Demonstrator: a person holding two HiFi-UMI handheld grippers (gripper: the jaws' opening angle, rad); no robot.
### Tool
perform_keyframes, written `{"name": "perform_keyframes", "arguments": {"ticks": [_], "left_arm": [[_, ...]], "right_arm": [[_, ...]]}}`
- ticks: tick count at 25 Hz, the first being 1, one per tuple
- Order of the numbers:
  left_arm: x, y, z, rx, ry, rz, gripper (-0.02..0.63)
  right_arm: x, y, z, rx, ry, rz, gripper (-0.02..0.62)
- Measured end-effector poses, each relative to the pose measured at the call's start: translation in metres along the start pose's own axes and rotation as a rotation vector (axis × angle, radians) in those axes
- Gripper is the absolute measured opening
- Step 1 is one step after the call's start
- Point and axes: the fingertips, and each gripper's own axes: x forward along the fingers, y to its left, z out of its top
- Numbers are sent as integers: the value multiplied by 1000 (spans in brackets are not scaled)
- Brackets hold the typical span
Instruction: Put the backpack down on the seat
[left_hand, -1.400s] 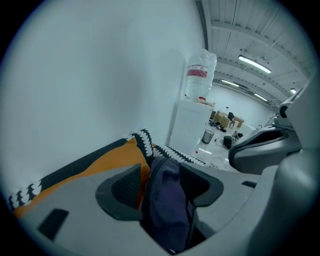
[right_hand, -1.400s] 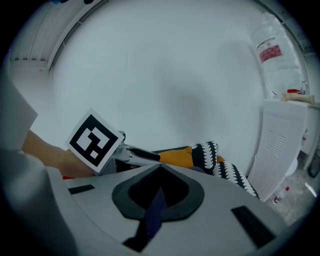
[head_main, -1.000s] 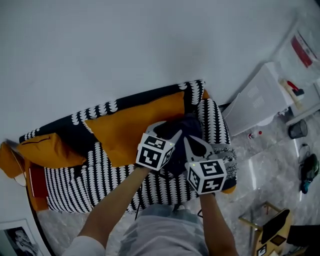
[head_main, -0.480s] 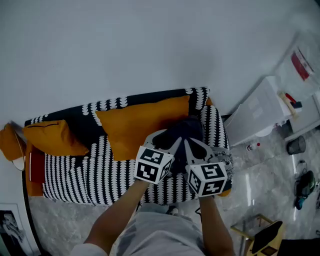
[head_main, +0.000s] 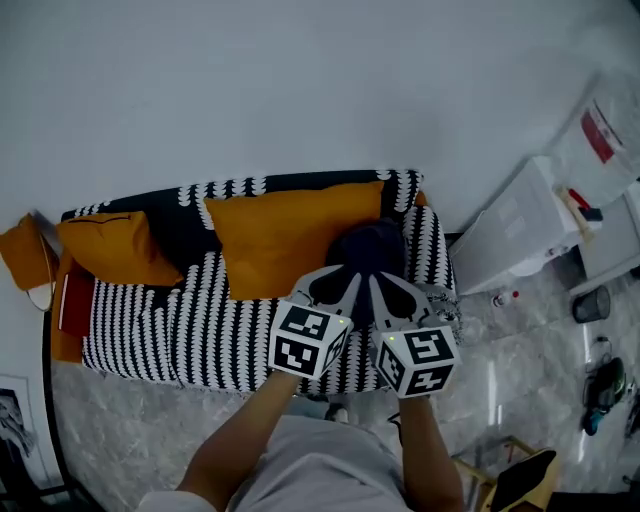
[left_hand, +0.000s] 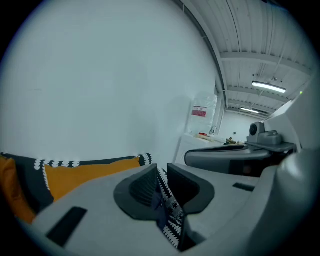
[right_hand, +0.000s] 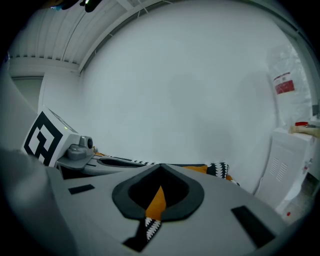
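Observation:
The dark navy backpack (head_main: 372, 248) sits on the right end of the black-and-white patterned sofa (head_main: 180, 330), against its backrest. Both grippers hover side by side just in front of it, above the seat's front edge. My left gripper (head_main: 345, 288) is closing, and a narrow slit remains between its jaws (left_hand: 159, 172). Only sofa fabric and a dark blue patch show through that slit, and nothing is pinched. My right gripper (head_main: 388, 290) has its tips together (right_hand: 161, 166), with orange cushion visible through the hollow behind them.
A large orange cushion (head_main: 290, 235) leans on the backrest beside the backpack, and a smaller one (head_main: 105, 250) lies at the left end. A white cabinet (head_main: 520, 225) stands right of the sofa. A black bin (head_main: 592, 300) and a wooden stool (head_main: 525, 480) stand on the marble floor.
Both grippers have drawn back from over the backpack toward the seat's front edge. The backpack now shows uncovered on the sofa. The left jaws have narrowed.

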Motion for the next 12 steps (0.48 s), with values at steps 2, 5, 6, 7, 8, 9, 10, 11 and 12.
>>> {"name": "perform_keyframes", "arguments": {"ticks": [2,5,6,7,8,9,10,11,12], "left_arm": [[-9,-9,-1,-5,-11,8,61],[-24,-20,-1,-10,-30,22,43],[-28,-23,-1,-13,-38,26,40],[-32,-26,0,-15,-45,31,38],[-36,-29,0,-16,-52,36,31],[-40,-32,-1,-16,-58,40,26],[-44,-34,-1,-16,-63,43,20],[-47,-37,-2,-15,-66,45,14],[-51,-39,-3,-13,-69,48,10]], "right_arm": [[-10,3,-1,-5,2,6,2],[-26,10,-3,-12,-1,16,2],[-30,11,-4,-15,-4,19,2],[-35,13,-5,-19,-5,23,2],[-39,15,-6,-24,-5,27,2],[-43,17,-7,-28,-5,31,2],[-46,20,-8,-32,-5,34,2],[-49,22,-9,-35,-6,37,2],[-52,24,-10,-36,-7,40,2]]}}
